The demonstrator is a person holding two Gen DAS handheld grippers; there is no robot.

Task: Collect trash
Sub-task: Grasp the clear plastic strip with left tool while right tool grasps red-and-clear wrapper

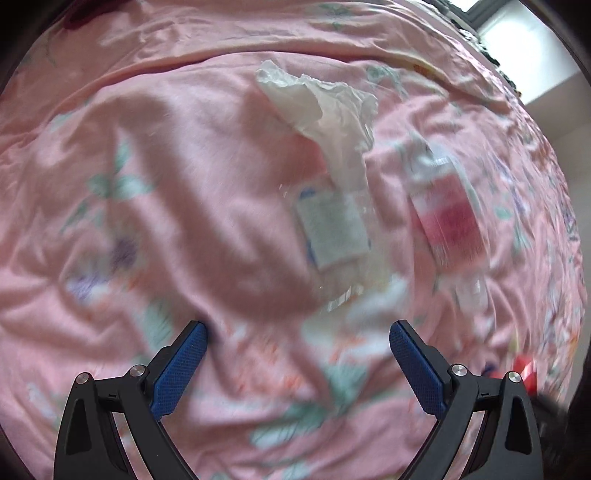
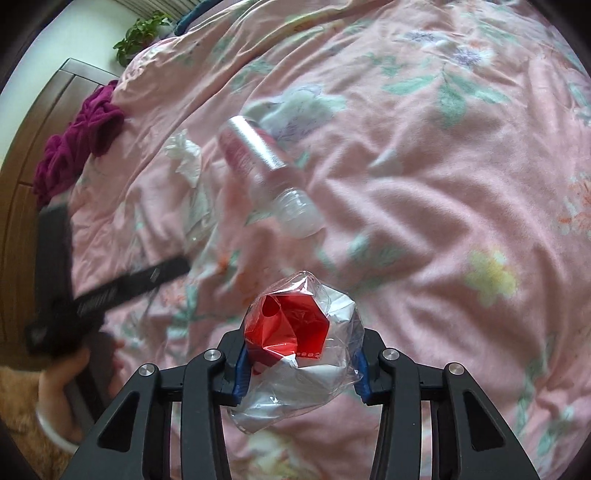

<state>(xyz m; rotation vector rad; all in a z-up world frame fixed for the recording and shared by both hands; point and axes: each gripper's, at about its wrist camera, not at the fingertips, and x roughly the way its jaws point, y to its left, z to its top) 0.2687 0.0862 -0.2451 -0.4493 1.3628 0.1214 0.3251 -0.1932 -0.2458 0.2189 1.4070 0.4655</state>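
On a pink flowered bedspread point(image 1: 147, 155) lie a crumpled white tissue point(image 1: 317, 107), a clear plastic wrapper with a white label point(image 1: 332, 229) and a plastic bottle with a red label point(image 1: 450, 218). My left gripper point(image 1: 298, 332) hangs open above the cloth, just short of the wrapper, with nothing between its blue pads. My right gripper point(image 2: 301, 354) is shut on a crinkled clear and red wrapper point(image 2: 295, 325). The right wrist view also shows the bottle point(image 2: 266, 166), the tissue point(image 2: 186, 158) and the clear wrapper point(image 2: 201, 218) farther up the bed.
A purple cloth point(image 2: 81, 140) lies bunched at the bed's left edge by a wooden headboard point(image 2: 37, 122). A potted plant point(image 2: 144, 33) stands beyond it. A hand point(image 2: 62, 387) holds the left gripper, whose black finger point(image 2: 147, 277) reaches in from the left.
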